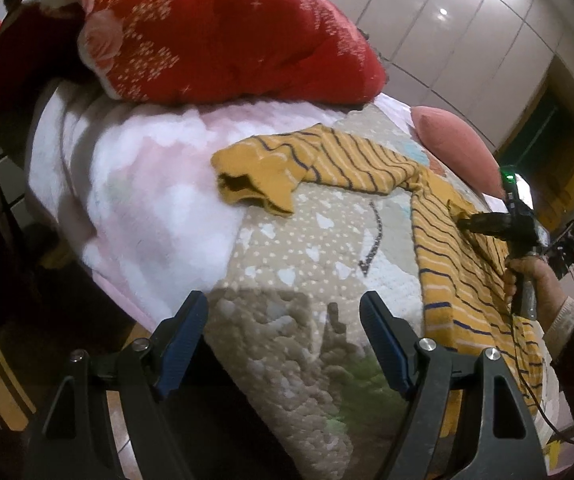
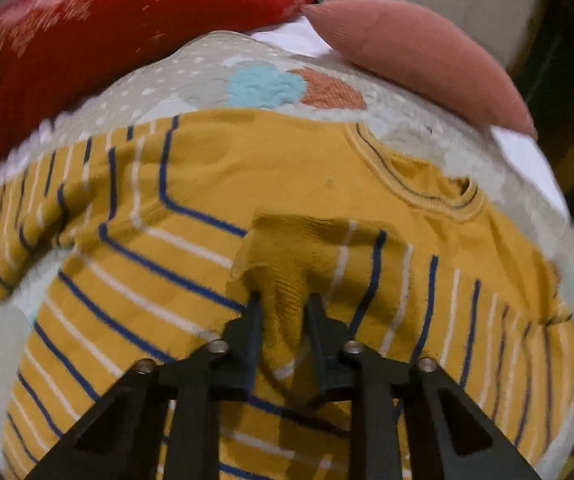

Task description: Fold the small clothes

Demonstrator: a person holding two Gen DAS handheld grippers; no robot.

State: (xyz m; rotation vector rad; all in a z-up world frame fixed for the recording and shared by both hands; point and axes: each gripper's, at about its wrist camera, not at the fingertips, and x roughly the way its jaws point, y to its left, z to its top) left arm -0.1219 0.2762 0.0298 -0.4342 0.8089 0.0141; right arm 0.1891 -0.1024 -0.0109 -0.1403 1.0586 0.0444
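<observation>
a small mustard-yellow striped sweater (image 2: 191, 184) lies spread on a quilted bedspread (image 1: 287, 248), its folded-over sleeve cuff (image 2: 287, 256) pinched between the tips of the right gripper (image 2: 283, 300), whose jaws are nearly together on the knit. the garment's body fills the space directly beneath and ahead of that gripper, the ribbed neckline (image 2: 427, 184) ahead and to its right, the other sleeve trailing off to its left. from the left gripper (image 1: 283, 332), the same sweater (image 1: 455, 256) sits ahead and to the right, one sleeve (image 1: 271, 168) stretched out in front of its fingers; the jaws stand wide apart with only bedspread between them, holding nothing. the right gripper (image 1: 467, 224) appears at that view's right edge, gripped by a hand (image 1: 527, 276) in a cuffed sleeve. beyond the sweater rest a pink pillow (image 2: 419, 56) and a bulky red patterned quilt (image 1: 215, 28), with pale cupboard doors (image 1: 467, 28) behind.
</observation>
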